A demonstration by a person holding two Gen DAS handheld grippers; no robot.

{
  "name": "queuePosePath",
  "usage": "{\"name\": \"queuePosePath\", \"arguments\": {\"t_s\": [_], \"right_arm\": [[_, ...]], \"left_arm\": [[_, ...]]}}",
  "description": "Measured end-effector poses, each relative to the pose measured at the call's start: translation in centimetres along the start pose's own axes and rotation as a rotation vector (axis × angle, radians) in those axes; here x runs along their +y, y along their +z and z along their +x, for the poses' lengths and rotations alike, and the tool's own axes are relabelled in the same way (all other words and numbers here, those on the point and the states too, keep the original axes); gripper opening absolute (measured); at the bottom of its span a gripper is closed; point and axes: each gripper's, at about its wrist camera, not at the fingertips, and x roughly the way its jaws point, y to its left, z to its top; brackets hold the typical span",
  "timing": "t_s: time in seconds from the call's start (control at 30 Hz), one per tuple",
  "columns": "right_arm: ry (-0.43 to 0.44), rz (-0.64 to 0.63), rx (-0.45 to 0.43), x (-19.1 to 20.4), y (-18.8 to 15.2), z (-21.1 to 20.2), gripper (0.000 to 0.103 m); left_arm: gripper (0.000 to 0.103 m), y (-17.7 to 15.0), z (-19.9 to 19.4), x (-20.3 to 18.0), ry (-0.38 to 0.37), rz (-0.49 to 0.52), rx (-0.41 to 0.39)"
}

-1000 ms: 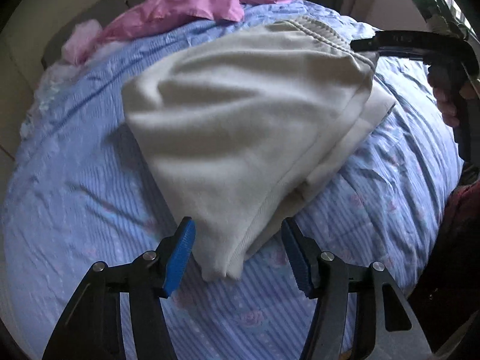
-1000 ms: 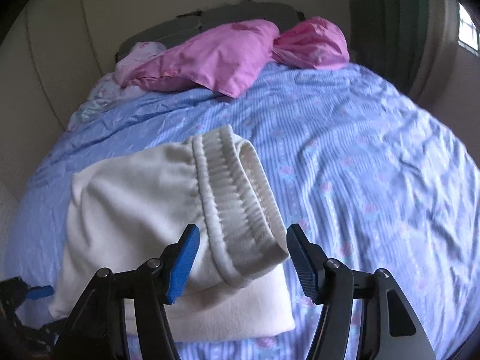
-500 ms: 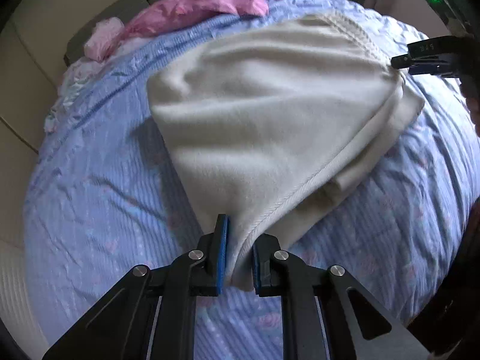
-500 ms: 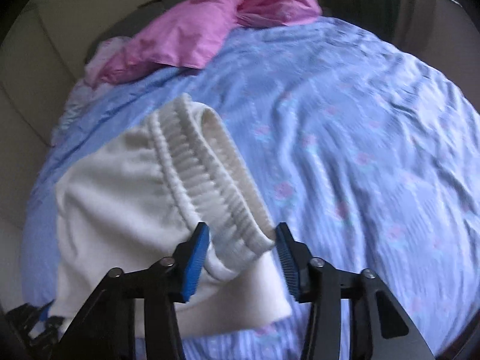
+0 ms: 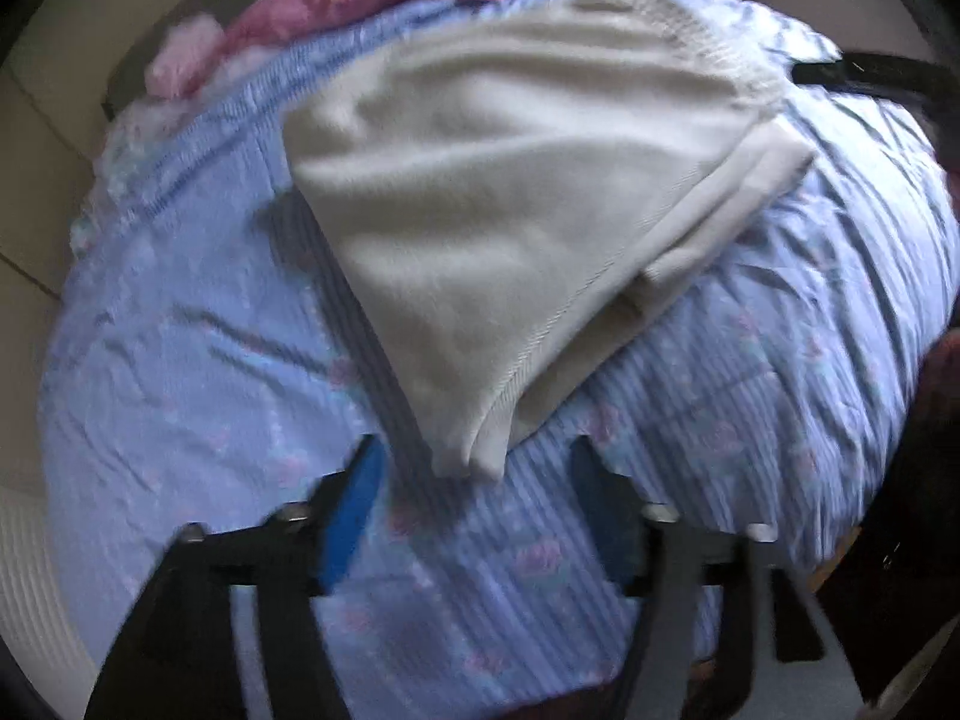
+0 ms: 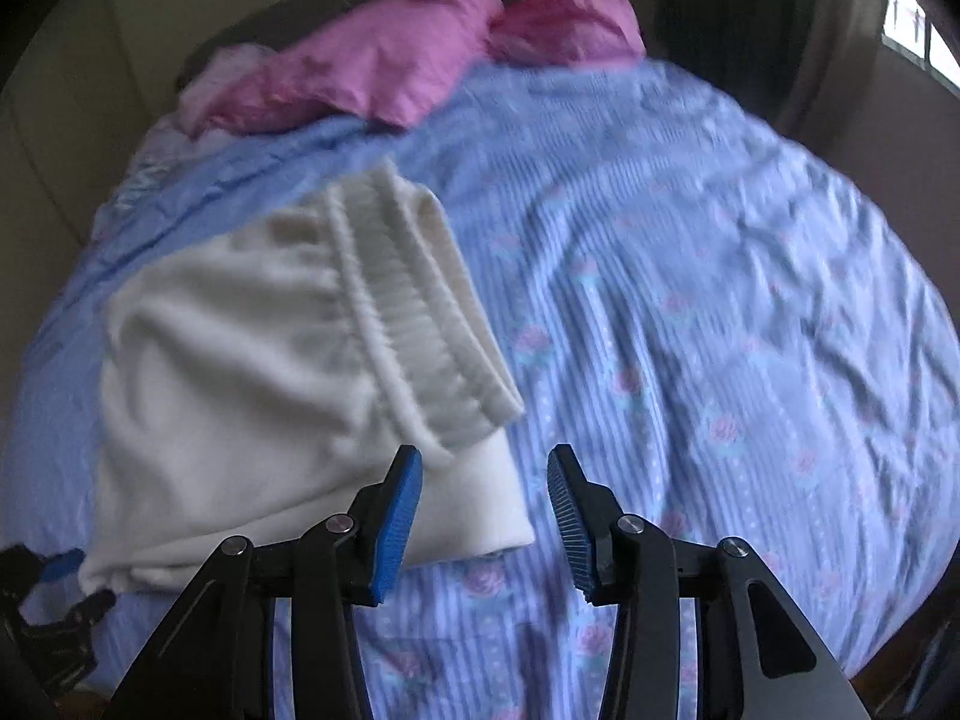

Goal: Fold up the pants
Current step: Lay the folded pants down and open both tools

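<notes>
Fingers [image 5: 354, 516] of both grippers, just opening: parted, empty. Pants [image 6: 252, 384]: cream fleece, soft, limp, folded on bed [image 6: 690, 300]. Best gripped at ribbed waistband [image 6: 414, 312] or hem corner.

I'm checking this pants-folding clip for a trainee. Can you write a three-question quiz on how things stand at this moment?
1. True or false: the left gripper is clamped on the corner of the cream pants.
2. Which part of the pants lies nearest the right gripper? A) the ribbed waistband B) a leg cuff C) a pocket
3. Fill in: the pants rest on a blue ______ bedspread, with pink pillows at its far end.

Key
1. False. Its jaws have just been opening and stand apart, the corner lying free just beyond them.
2. A, the ribbed waistband.
3. Striped, with a flower print.
</notes>
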Motion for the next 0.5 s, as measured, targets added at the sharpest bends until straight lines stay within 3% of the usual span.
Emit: {"name": "queuePosePath", "arguments": {"t_s": [0.07, 0.13, 0.2, 0.33, 0.5], "right_arm": [[-0.001, -0.035, -0.076, 0.9, 0.1, -1.7, 0.072], [-0.015, -0.07, -0.175, 2.0, 0.6, -3.7, 0.073], [-0.029, -0.092, -0.216, 3.0, 1.6, -4.5, 0.074], [0.006, -0.039, -0.191, 4.0, 5.1, -3.8, 0.074], [-0.084, 0.029, -0.171, 5.3, 9.0, -0.6, 0.074]], "left_arm": [[0.069, 0.1, -1.8, 0.4, 0.07, 0.03, -0.061], [0.069, 1.1, -2.7, 1.9, 0.107, 0.038, -0.111], [0.069, 2.8, -3.0, 4.1, 0.107, 0.021, -0.142], [0.074, 7.6, -1.4, 9.6, -0.006, -0.088, -0.16], [0.074, 12.3, 3.1, 15.4, -0.194, -0.342, -0.137]]}}
